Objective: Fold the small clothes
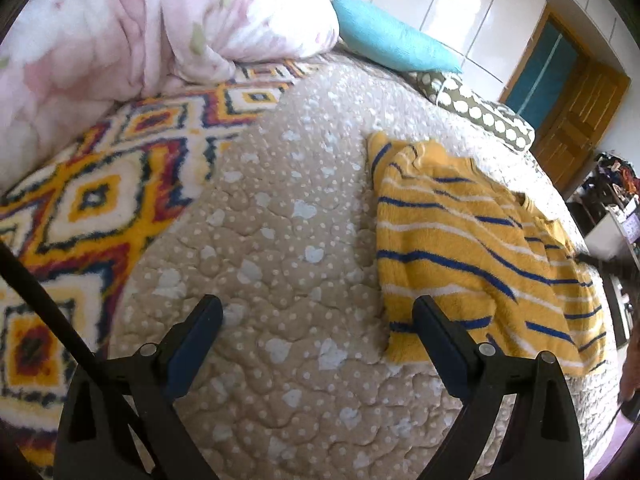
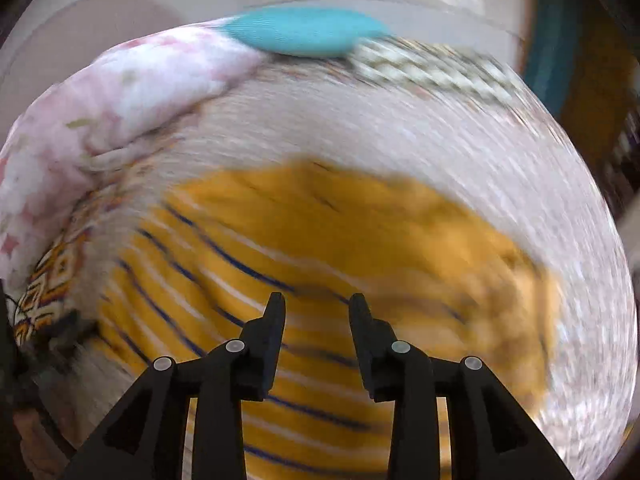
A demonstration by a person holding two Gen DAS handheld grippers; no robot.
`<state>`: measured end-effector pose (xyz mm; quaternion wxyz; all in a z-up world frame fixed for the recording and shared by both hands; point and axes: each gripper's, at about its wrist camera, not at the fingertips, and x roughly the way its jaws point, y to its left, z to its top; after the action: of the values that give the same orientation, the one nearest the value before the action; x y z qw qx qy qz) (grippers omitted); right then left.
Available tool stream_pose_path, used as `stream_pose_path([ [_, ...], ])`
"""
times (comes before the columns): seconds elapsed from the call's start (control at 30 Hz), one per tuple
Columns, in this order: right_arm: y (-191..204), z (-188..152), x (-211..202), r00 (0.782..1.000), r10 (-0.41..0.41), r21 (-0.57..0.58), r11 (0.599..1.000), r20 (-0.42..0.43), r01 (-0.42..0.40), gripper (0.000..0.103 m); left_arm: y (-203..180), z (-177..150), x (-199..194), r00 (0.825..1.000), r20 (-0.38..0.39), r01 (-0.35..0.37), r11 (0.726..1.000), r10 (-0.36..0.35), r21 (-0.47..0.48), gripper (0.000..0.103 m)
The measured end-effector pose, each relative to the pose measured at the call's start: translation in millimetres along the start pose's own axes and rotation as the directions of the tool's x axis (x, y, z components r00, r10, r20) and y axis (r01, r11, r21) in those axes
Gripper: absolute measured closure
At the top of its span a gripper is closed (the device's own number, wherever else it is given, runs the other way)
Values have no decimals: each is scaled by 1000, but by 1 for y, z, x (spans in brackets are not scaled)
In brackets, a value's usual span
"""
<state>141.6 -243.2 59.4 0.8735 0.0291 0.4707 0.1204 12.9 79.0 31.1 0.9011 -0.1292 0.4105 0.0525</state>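
While the yellow striped fleece top (image 1: 472, 248) lies rumpled on the quilted bedspread (image 1: 280, 220), the left gripper (image 1: 318, 316) stands wide open at its hem corner and the right gripper (image 2: 317, 308) hovers part-open, empty. Soft, light, limp pile: best pinched at hem corners or shoulders.

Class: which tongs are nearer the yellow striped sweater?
Right. The right tongs hover directly over the yellow striped sweater; the left tongs sit beside its edge, mostly over the beige quilt.
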Motion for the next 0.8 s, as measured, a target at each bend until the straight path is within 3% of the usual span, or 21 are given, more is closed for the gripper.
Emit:
stream_pose_path([
  [0.07,-48,-18,-4,997,-75,82,994,-13,76,67,-5,-1,-17,999,38,2,1000,-2,3,8],
  [0.1,-78,-30,-10,990,-141,137,980,-17,142,67,-8,0,-24,999,50,-4,1000,4,4,8],
  [0.17,-125,-48,-25,981,-195,247,949,-20,194,67,-17,2,-35,998,60,-6,1000,5,18,8],
  [0.2,-151,-59,-39,979,-202,323,927,-5,193,67,-24,2,-41,998,62,-1,999,-1,40,8],
  [0.3,-174,-73,-69,982,-179,379,914,62,143,67,-58,1,-48,998,58,-17,989,8,146,8],
  [0.43,-155,-69,-88,984,-38,366,930,172,-28,67,-99,4,-28,1000,5,4,974,-5,228,8],
  [0.5,-131,-63,-87,973,67,326,935,221,-138,67,-114,7,-12,1000,-19,11,971,-7,239,8],
  [0.6,-97,-59,-71,952,204,264,928,227,-262,67,-123,8,7,999,-38,0,970,10,243,8],
  [0.7,-73,-55,-42,949,263,213,931,176,-297,67,-122,4,27,997,-60,-36,969,52,245,8],
  [0.77,-69,-56,-18,956,269,224,931,117,-289,67,-116,1,35,996,-79,-16,972,35,234,8],
  [0.8,-71,-59,-10,965,247,242,934,92,-262,74,-113,0,37,996,-80,-12,972,32,233,7],
])
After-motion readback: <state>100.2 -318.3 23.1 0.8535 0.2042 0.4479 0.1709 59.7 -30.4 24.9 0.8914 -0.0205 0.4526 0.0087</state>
